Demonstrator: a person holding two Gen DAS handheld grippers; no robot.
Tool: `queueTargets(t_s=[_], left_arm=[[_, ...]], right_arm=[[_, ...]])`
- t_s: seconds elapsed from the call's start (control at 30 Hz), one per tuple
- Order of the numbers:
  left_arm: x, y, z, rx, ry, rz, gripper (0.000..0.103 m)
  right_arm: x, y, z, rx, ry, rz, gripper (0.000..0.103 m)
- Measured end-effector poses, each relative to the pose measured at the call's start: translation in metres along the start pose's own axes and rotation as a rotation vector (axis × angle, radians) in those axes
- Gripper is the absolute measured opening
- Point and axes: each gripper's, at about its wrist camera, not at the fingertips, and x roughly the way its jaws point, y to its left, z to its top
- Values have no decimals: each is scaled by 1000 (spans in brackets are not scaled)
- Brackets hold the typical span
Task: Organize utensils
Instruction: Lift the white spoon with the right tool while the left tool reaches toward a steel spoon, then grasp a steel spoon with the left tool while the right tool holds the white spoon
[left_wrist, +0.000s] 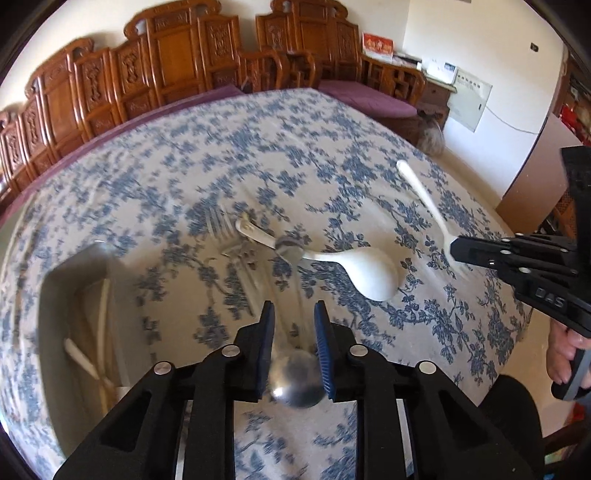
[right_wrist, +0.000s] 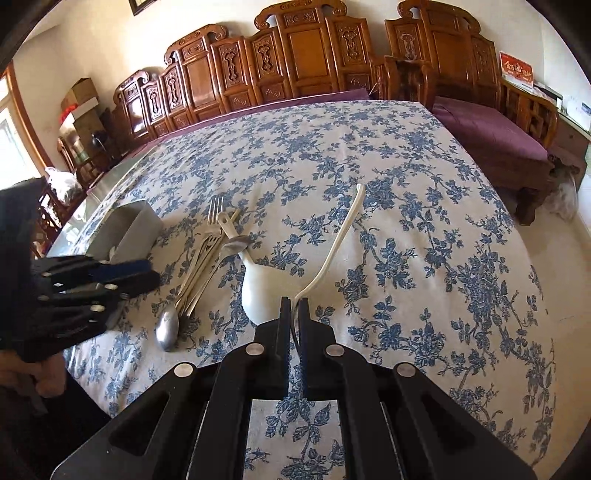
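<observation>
Two grippers: right (right_wrist: 294, 314) clamps white spoon (right_wrist: 332, 243) (left (left_wrist: 294, 325) blurred)

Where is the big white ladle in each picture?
Left wrist view: the big white ladle lies on the tablecloth just right of centre, bowl toward the camera, beyond the left gripper.
Right wrist view: the ladle sits at centre, its bowl right beside the right gripper, on its left.
Shared landmark: the metal fork, lying by the ladle's handle end in both.
</observation>
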Motion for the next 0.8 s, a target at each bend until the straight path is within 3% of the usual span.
queueTargets(t_s=[0.4, 0.8], left_arm=[[59, -6, 13, -28, 117, 48, 15], [73, -7, 17, -55, 189, 86, 4]], right_arm=[[-4, -14, 4, 38, -1, 30, 5], [-15, -14, 6, 44, -22, 38, 5]])
